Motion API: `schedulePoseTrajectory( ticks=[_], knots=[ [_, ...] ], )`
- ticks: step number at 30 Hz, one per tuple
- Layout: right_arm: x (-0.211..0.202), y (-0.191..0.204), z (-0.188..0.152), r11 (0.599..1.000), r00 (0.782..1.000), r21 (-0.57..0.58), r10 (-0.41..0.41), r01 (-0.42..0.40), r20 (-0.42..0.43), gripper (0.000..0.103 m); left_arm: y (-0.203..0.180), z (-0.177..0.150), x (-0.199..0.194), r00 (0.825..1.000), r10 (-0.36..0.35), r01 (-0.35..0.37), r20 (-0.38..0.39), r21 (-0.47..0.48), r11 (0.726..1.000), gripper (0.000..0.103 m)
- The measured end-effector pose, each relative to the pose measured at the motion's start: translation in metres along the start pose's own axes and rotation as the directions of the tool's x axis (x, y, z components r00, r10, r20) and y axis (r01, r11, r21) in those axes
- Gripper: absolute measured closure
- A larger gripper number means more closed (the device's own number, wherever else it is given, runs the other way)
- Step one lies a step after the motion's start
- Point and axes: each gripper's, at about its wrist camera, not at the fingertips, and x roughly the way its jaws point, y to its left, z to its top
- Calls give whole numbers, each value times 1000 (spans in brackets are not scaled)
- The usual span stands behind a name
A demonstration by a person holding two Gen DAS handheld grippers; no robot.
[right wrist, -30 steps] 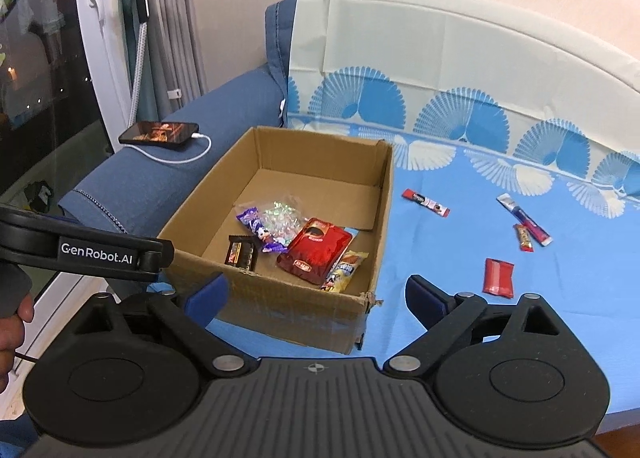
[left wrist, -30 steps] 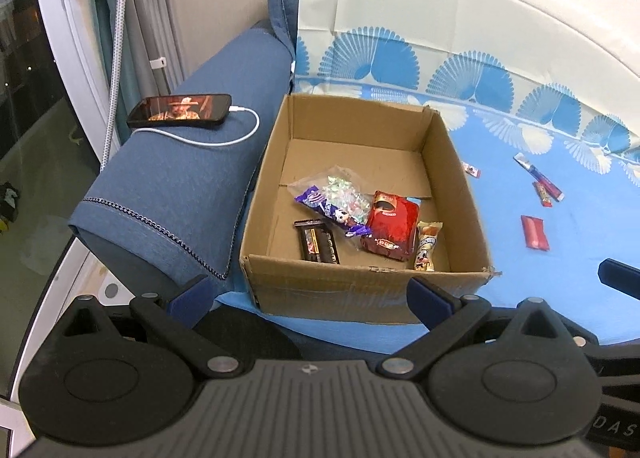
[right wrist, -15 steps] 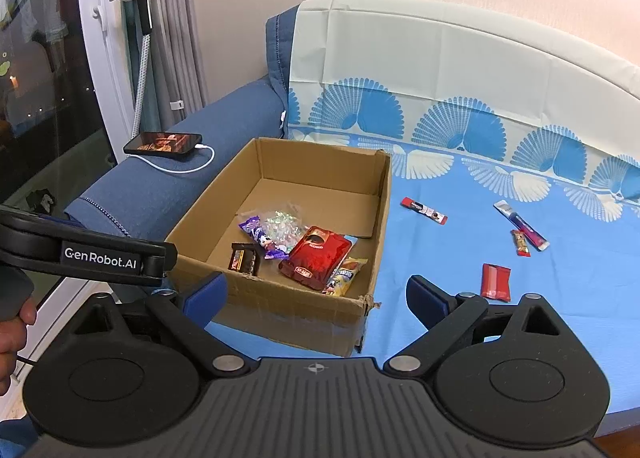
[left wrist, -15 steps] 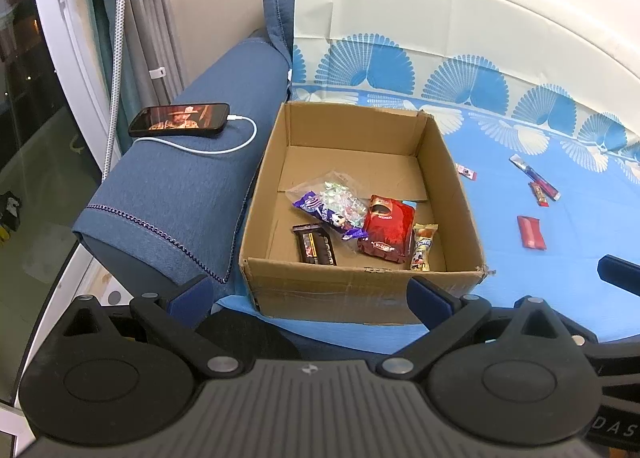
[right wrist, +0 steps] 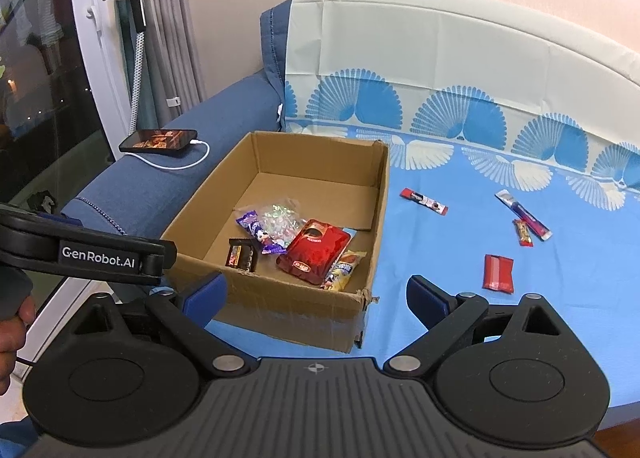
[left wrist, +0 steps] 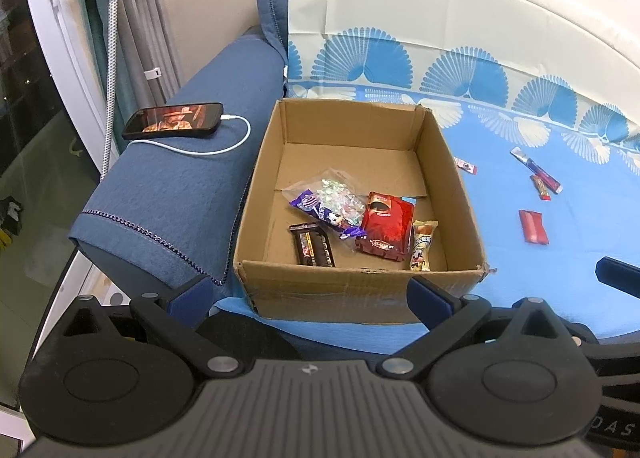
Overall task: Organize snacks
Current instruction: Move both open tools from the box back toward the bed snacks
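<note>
An open cardboard box (left wrist: 460,194) (right wrist: 380,198) sits on the blue sofa cloth. Inside lie a red pouch (left wrist: 386,226) (right wrist: 316,250), a clear candy bag (left wrist: 336,194), a purple wrapper (left wrist: 324,214), a dark bar (left wrist: 314,246) and a yellow snack (left wrist: 422,246). Loose on the cloth to the right lie a red packet (left wrist: 532,226) (right wrist: 498,272), a small bar (right wrist: 523,232), a long stick (right wrist: 524,215) and a red strip (right wrist: 424,201). My left gripper (left wrist: 310,298) is open and empty before the box's near wall. My right gripper (right wrist: 316,298) is open and empty near the box's front right corner.
A phone (left wrist: 174,120) with a white charging cable (left wrist: 224,144) lies on the blue sofa arm left of the box. A window and a clothes steamer (right wrist: 136,2) stand at the left. The sofa back (right wrist: 440,58) rises behind.
Both grippers have pulled back and up a little, so the box and snacks look smaller and farther. Nothing was picked up or moved.
</note>
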Motion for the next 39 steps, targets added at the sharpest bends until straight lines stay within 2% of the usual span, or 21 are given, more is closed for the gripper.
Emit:
schedulePoseTrajectory(
  ticks=[7,15,19,23,26,29,32,34,37,39],
  knots=[
    [5,-11,-2,999,1000,40,-2,2,-4,6,-16,5,6,1000,2,-2,-16,39,999,0],
    [11,-45,-6,994,1000,112,-16,17,-3,6,-45,21,17,1000,17,-15,-23,84,996,0],
    [14,-74,-8,985,998,165,-56,56,-4,6,-73,40,24,1000,-6,8,-18,117,993,0],
    [19,-114,-10,970,993,213,-120,118,-6,6,-110,63,38,998,-58,61,-25,132,989,0],
    [26,-150,-12,950,983,256,-181,180,-17,6,-143,84,59,995,-85,91,-47,135,987,0],
    [36,-186,-12,926,969,290,-245,241,-24,6,-172,110,85,991,-112,119,-78,94,988,0],
    [51,-225,-9,907,954,304,-297,291,-27,6,-203,135,115,994,-93,95,-58,45,994,0],
    [65,-251,-6,898,946,306,-322,315,-29,6,-227,154,140,992,-103,105,-69,30,994,0],
    [95,-294,4,890,941,312,-337,332,-42,5,-262,180,189,983,-128,128,-131,-10,992,0],
    [123,-323,12,884,940,326,-337,336,-53,4,-282,193,228,969,-142,135,-201,-48,990,0]
  ],
)
